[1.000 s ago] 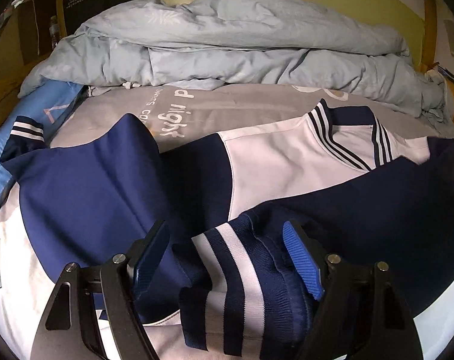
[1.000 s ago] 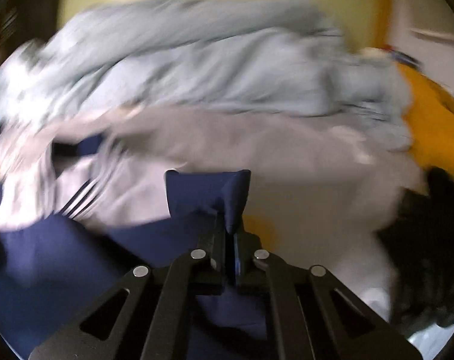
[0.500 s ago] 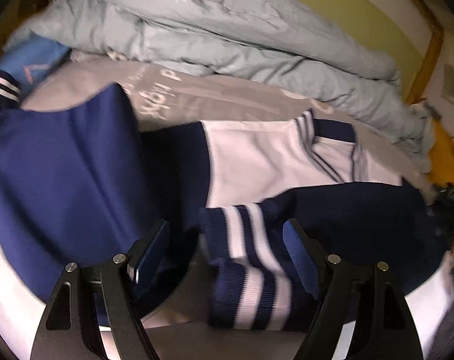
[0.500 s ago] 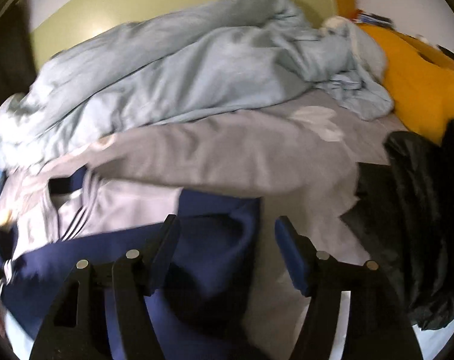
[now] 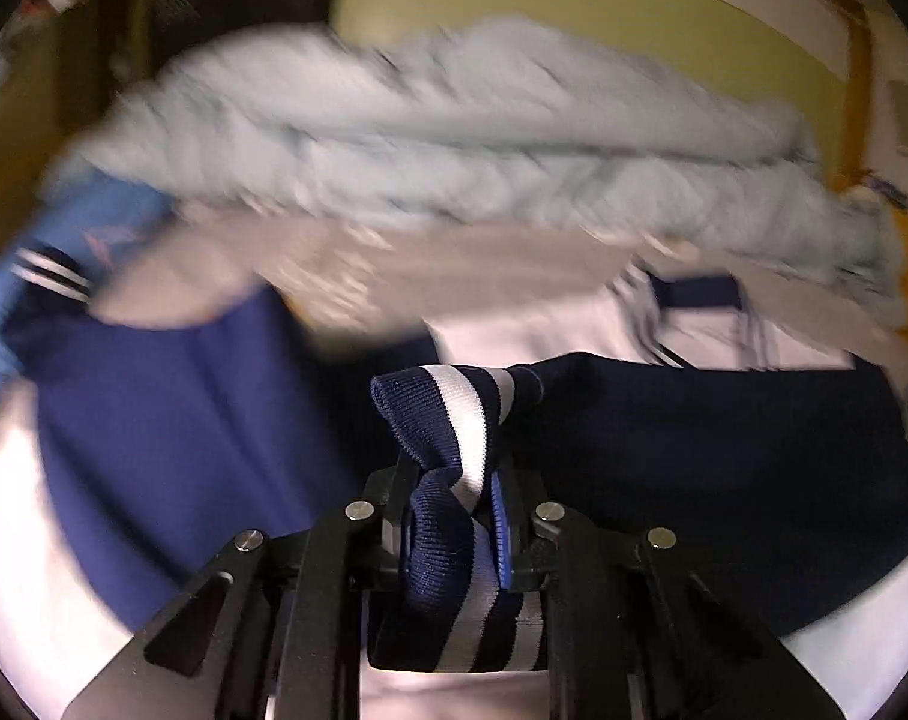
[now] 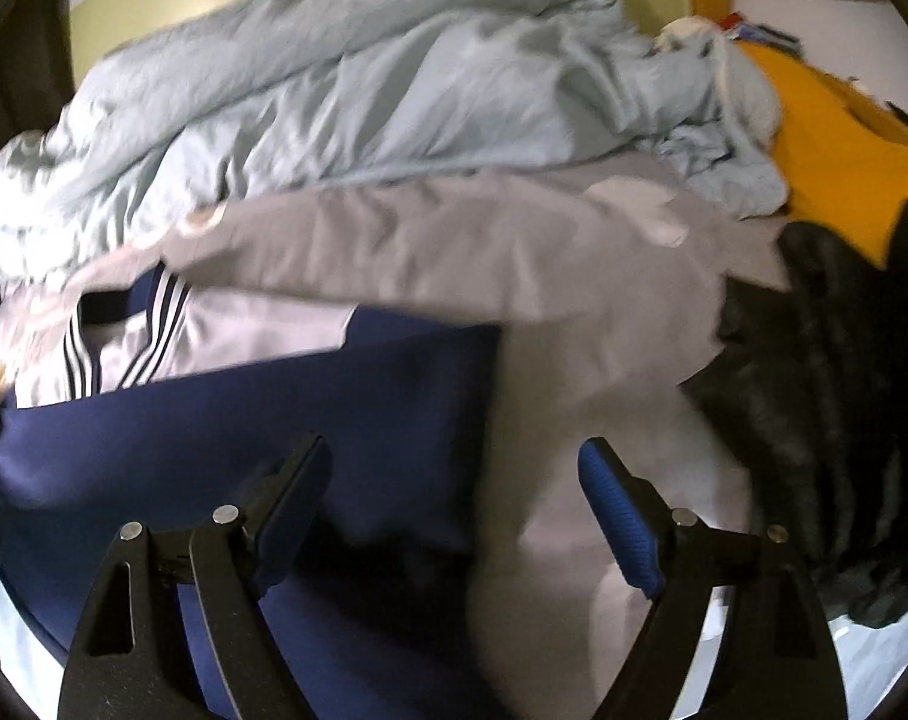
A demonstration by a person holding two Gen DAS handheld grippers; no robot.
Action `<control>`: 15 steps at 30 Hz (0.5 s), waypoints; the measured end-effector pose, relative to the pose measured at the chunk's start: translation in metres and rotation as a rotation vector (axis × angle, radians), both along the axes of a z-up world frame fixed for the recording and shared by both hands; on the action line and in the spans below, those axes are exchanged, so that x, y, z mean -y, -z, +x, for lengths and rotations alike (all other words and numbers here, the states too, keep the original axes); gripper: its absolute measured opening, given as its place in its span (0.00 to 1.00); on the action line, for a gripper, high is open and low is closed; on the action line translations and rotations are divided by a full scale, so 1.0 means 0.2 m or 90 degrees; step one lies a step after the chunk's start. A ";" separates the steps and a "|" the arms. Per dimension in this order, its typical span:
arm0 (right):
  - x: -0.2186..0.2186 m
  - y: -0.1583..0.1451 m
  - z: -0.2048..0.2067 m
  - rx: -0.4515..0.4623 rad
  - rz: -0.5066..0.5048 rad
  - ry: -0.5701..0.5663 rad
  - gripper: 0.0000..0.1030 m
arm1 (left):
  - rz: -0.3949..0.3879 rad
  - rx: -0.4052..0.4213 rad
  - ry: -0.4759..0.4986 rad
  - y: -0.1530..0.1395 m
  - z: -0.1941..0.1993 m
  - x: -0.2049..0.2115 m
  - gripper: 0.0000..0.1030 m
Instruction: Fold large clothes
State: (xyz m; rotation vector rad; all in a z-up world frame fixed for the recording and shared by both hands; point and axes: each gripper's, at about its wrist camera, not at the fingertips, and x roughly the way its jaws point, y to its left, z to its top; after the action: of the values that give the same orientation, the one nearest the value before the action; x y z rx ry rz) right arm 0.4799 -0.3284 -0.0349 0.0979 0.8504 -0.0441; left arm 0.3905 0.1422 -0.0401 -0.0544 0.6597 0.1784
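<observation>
Your left claw (image 5: 454, 516) clamps the striped cuff (image 5: 447, 420) | right claw (image 6: 454, 516) apart over jacket (image 6: 243, 414) | duvet (image 6: 345, 90) upper frame, black garment (image 6: 832, 372) right.

No text is legible; printing blurred.

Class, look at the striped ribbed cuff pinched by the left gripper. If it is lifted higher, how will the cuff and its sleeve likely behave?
The striped cuff is probably soft and floppy: it already bunches and folds over in the left gripper. Its ribbed knit likely grips rather than slips. The navy sleeve would probably trail limply behind it, since it lies draped across the jacket.
</observation>
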 end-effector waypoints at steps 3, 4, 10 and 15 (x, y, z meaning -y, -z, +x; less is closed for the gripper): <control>0.04 -0.03 -0.01 0.012 0.042 0.009 0.81 | -0.017 -0.039 -0.028 0.06 0.05 -0.07 0.20; 0.03 -0.03 0.00 0.008 0.061 -0.006 0.81 | -0.031 -0.057 -0.029 0.09 0.07 -0.09 0.20; -0.11 0.09 0.06 -0.059 0.016 -0.056 0.81 | -0.007 -0.073 -0.029 0.11 0.08 -0.07 0.20; -0.16 0.20 0.10 -0.095 -0.037 -0.042 0.80 | -0.020 -0.061 -0.022 0.09 0.08 -0.07 0.22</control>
State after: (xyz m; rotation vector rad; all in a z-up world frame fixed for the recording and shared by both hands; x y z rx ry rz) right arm 0.4998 -0.2960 -0.0749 0.0121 1.0001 -0.0142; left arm 0.4058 0.1571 -0.0587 -0.0877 0.7581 0.2052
